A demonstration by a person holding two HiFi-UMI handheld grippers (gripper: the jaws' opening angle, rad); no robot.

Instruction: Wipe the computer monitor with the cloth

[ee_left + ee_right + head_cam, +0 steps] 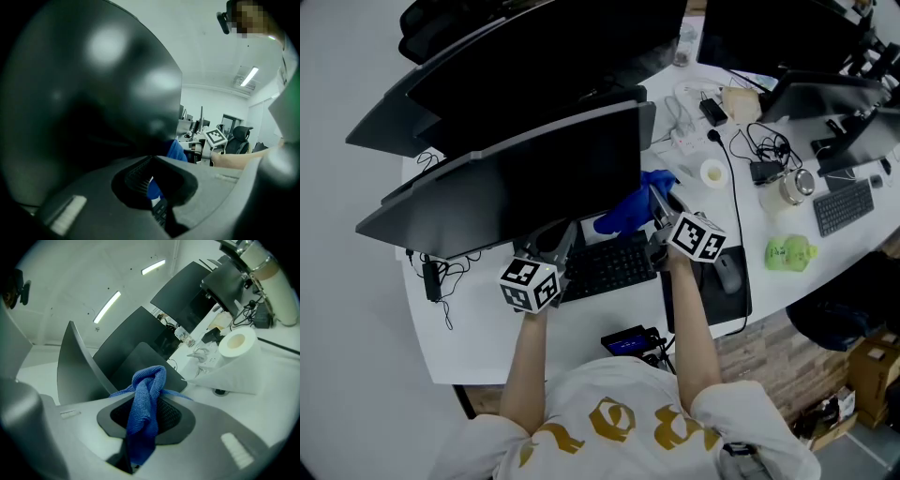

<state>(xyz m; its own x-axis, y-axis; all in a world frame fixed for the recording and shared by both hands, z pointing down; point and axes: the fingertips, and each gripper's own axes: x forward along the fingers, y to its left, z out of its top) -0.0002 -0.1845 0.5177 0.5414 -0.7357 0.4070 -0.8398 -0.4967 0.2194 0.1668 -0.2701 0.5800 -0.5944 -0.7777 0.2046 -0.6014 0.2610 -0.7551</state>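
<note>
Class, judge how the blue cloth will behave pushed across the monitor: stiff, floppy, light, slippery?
Probably floppy: the blue cloth bunches and folds where the right tool pinches it. Likely light: one pinch holds it up. Its nubby weave should grip the monitor, not slide.

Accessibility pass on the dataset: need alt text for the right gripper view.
A bunched blue cloth is clamped between the jaws of the right hand-held gripper, in front of a dark monitor. To the right, a white paper roll sits on the white desk.

Black keyboard, mouse, white roll
</note>
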